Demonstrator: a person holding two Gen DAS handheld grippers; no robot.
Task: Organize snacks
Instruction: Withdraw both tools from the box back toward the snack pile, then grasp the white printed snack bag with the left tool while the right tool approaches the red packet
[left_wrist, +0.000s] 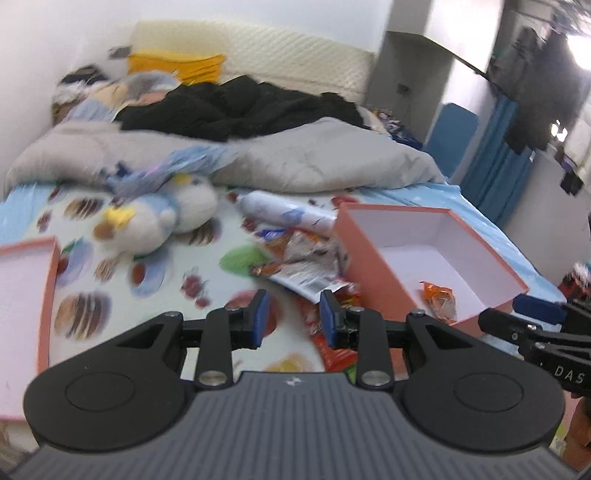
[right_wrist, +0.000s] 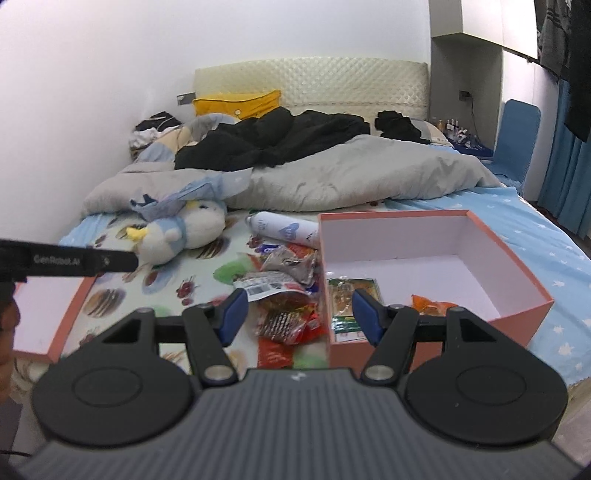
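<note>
A pink box (right_wrist: 524, 277) with white walls stands open on the bed, right of a pile of snack packets (right_wrist: 288, 295). It holds a green and orange packet (right_wrist: 345, 295) at its near left corner and an orange packet (right_wrist: 430, 304) beside it. In the left wrist view the box (left_wrist: 491, 254) shows the orange packet (left_wrist: 441, 297), and the pile (left_wrist: 306, 262) lies left of it. My left gripper (left_wrist: 294, 317) is open and empty over the pile's near edge. My right gripper (right_wrist: 297, 315) is open and empty, straddling the box's near left corner.
The pink box lid (right_wrist: 55, 314) lies at the left, also in the left wrist view (left_wrist: 22, 306). A white bottle (right_wrist: 284, 227) and a plush bird (right_wrist: 181, 236) lie behind the pile. A grey duvet (right_wrist: 332, 177) and black clothes (right_wrist: 273, 136) cover the far bed.
</note>
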